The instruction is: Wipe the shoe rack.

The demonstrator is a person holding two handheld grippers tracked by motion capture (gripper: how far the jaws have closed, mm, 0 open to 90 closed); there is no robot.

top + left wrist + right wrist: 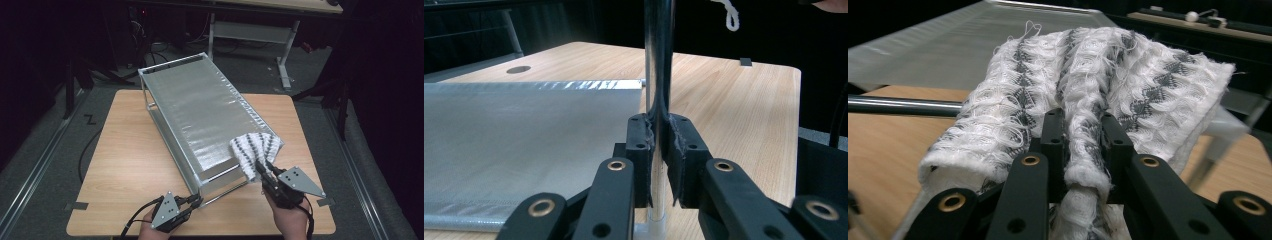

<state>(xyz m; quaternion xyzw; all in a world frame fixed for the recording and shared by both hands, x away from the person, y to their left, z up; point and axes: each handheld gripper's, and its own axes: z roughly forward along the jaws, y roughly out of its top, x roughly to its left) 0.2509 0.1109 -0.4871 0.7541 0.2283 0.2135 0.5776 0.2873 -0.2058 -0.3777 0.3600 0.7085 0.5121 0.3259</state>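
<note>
Both grippers grasp above the wooden table (130,150) in a dark room: left gripper (658,150) clamps the rack post (658,60), right gripper (1083,150) the towel (1148,80).

High view: above the near edge, facing forward and down on the whole table (130,150) and the metal rack (200,110)
Left gripper view: low, very near, looking along its jaws at a chrome post (658,60) of the rack
Right gripper view: low, close on a white-and-grey cloth (1088,90)
Shared: rack's mesh shelf, wooden tabletop; the cloth (256,148) in high and right views
</note>
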